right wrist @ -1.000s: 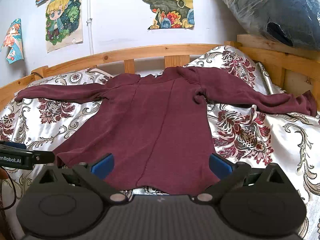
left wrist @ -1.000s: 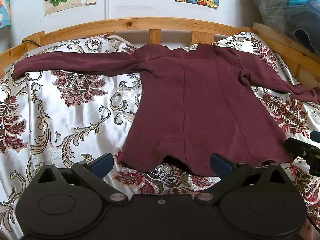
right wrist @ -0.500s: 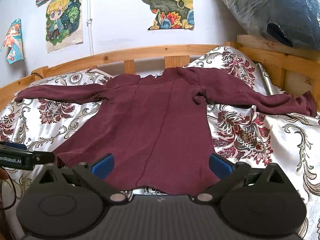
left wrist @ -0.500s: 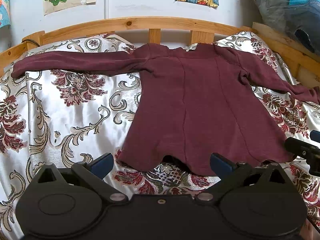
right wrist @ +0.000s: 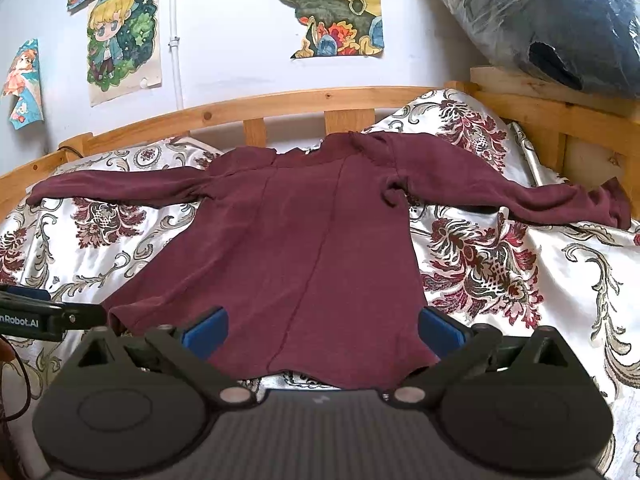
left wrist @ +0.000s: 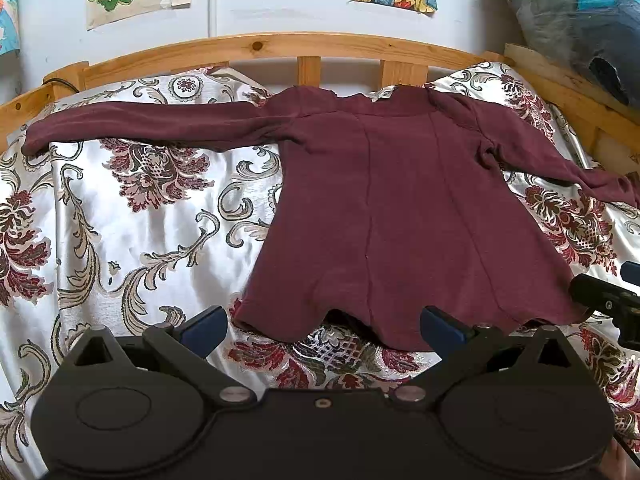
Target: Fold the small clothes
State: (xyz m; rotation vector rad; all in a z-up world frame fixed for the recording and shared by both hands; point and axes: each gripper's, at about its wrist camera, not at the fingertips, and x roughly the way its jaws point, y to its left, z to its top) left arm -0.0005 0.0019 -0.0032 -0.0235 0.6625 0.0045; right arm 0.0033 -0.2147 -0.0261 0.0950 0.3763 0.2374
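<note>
A maroon long-sleeved top [left wrist: 400, 208] lies flat on the bed, neck toward the headboard, both sleeves spread out sideways; it also shows in the right wrist view [right wrist: 304, 240]. My left gripper [left wrist: 324, 326] is open and empty, hovering just short of the hem near its left corner. My right gripper [right wrist: 324, 326] is open and empty, over the hem toward the right side. Each gripper's tip shows at the edge of the other's view.
The bed has a silky white cover with red floral pattern [left wrist: 132, 220] and a wooden headboard rail [left wrist: 280, 46]. A bagged dark bundle [right wrist: 560, 28] sits on the wooden ledge at the right. Posters hang on the wall [right wrist: 120, 40].
</note>
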